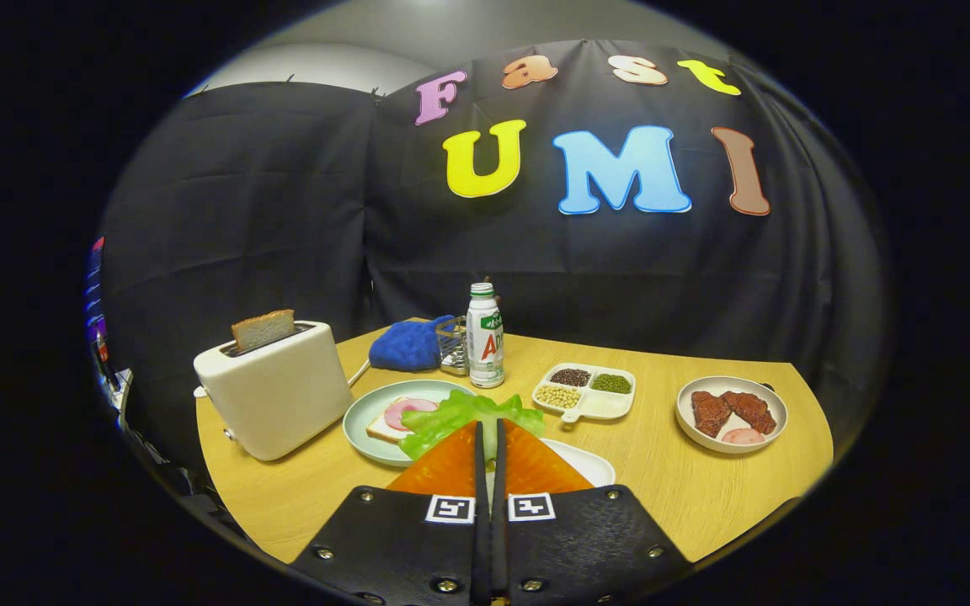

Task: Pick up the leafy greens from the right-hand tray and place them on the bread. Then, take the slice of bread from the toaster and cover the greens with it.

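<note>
The claw (491, 431) is clenched on the leafy greens (468, 417): its two fingers (451, 463) stand almost together with only a thin slit between them, and the ruffled green leaf is pinched at their tips and fans out ahead of them and to either side. Just under the fingers, a little to their right, lies the rim of a white tray (590, 461). Just ahead of the fingertips and slightly to their left sits a pale green plate (367, 408), and on it lies a slice of bread (386, 427) topped with a round pink slice of ham (407, 410); the held leaf overlaps the near right edge of that plate. Further left of the claw stands a cream toaster (276, 389) with a slice of toast (263, 329) sticking up out of its slot. Beyond the fingers, straight ahead, a white bottle (485, 337) stands upright, with a blue cloth (407, 345) and a small clear glass (453, 345) just beside it on its left. Ahead and to the right of the claw is a white divided dish (584, 391) with dark, green and pale beans in separate compartments, and well to the right a round bowl (731, 414) holding pieces of meat. Everything rests on a light wooden table (687, 488).
</note>
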Action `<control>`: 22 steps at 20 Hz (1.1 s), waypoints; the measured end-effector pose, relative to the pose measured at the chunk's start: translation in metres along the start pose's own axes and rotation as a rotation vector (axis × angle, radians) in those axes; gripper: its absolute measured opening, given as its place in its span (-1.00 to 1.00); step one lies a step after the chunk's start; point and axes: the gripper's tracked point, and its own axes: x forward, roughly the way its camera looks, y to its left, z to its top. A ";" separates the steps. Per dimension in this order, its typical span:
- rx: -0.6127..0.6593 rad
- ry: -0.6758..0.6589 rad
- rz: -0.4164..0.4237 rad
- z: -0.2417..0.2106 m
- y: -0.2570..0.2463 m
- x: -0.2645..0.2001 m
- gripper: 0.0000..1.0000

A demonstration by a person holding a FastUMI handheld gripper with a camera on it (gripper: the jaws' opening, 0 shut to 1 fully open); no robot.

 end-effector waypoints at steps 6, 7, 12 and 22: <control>-0.020 -0.005 0.051 0.011 0.034 0.029 -0.99; -0.023 -0.006 0.055 0.012 0.037 0.034 -0.99; 0.017 0.009 0.089 0.011 0.054 0.059 -0.99; 0.020 0.098 0.134 -0.011 0.080 0.130 -0.99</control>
